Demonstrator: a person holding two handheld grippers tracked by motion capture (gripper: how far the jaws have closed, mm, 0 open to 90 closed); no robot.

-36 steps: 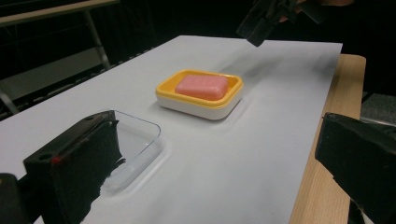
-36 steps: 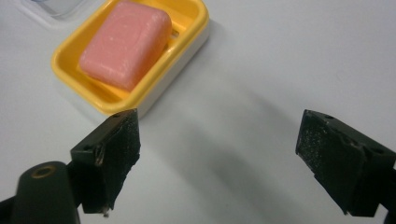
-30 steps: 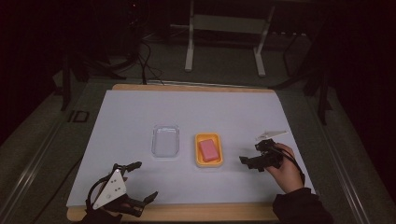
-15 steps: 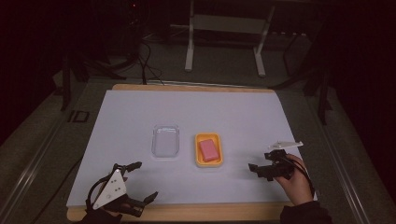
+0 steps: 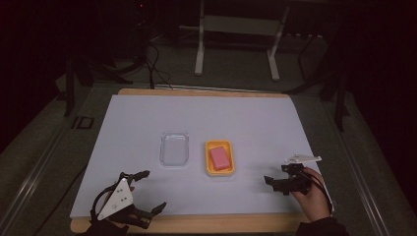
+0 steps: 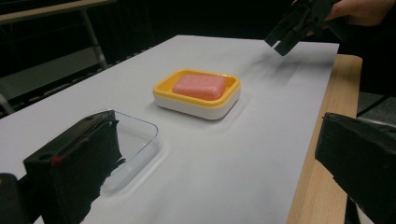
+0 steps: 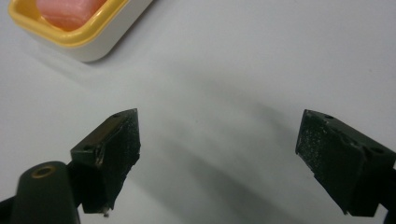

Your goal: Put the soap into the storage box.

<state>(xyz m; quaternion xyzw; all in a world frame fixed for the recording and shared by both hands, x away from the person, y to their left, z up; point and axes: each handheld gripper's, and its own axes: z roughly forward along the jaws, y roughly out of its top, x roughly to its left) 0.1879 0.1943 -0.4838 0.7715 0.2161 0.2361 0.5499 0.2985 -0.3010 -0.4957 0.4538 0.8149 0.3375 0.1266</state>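
Note:
A pink soap bar [image 5: 220, 158] lies in a yellow dish [image 5: 208, 167] at the middle of the white sheet. Left of it sits an empty clear plastic tray [image 5: 175, 148]. My left gripper [image 5: 153, 191] rests at the near left edge, open, its jaws pointing toward the tray [image 6: 137, 135] and the dish [image 6: 196, 100], with nothing between them [image 6: 219, 158]. My right gripper [image 5: 274, 175] hovers at the near right, open and empty [image 7: 219, 140], angled down at bare sheet just right of the dish [image 7: 93, 39]. In the left gripper view the right gripper [image 6: 299, 23] shows beyond the dish.
A white sheet [image 5: 196, 118] covers the wooden table, whose bare edge [image 5: 206, 224] runs along the near side. A metal stand [image 5: 236, 44] and cables are on the dark floor behind the table. Open sheet lies all around the dish and tray.
My right gripper has drawn back toward the near edge and a little to the right, away from the dish. The left gripper, dish and tray have not moved.

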